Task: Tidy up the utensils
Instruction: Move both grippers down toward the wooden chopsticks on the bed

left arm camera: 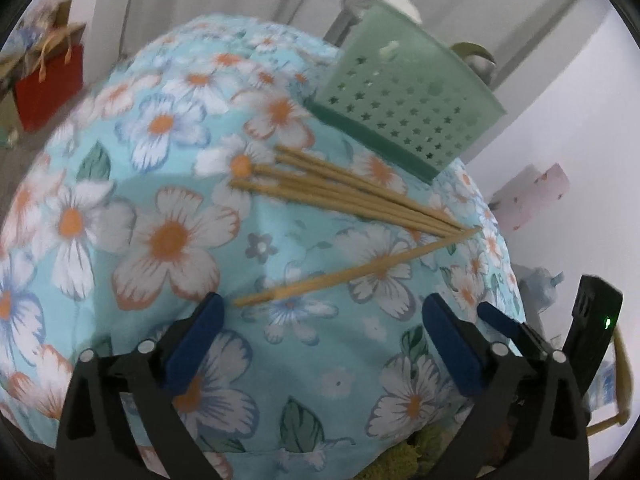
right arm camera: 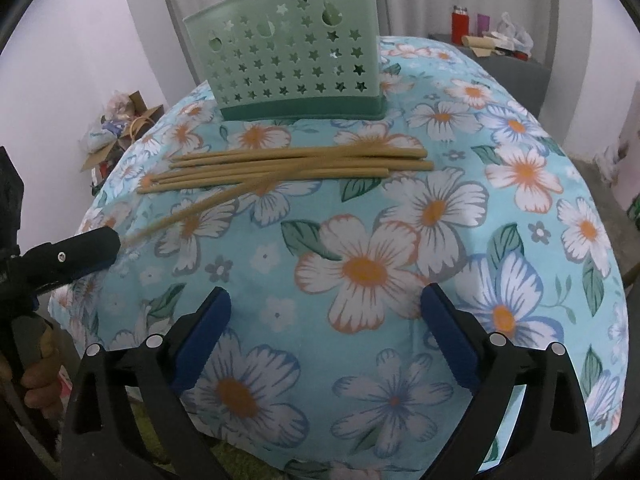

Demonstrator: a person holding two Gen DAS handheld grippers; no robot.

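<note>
Several bamboo chopsticks (left arm camera: pixel 348 192) (right arm camera: pixel 288 162) lie in a loose bundle on the floral tablecloth (left arm camera: pixel 168 240) (right arm camera: pixel 360 272). One chopstick (left arm camera: pixel 352 270) (right arm camera: pixel 208 204) lies apart, slanted. Its near end rests just beyond the left fingertip (left arm camera: pixel 214 304) of my left gripper (left arm camera: pixel 324 320), which stands open and holds nothing. My right gripper (right arm camera: pixel 326 320) is open over bare cloth, well short of the bundle. Behind the bundle stands a green utensil holder (left arm camera: pixel 404 100) (right arm camera: pixel 292 60) with star holes. Each view shows a finger of the other gripper (left arm camera: pixel 500 318) (right arm camera: pixel 80 250) at its side.
The cloth-covered table falls away at its edges on all sides. A red bag (left arm camera: pixel 48 88) sits on the floor far left. Cardboard clutter (right arm camera: pixel 120 128) lies beyond the table, and a grey side table with a red bottle (right arm camera: pixel 460 24) stands at the back right.
</note>
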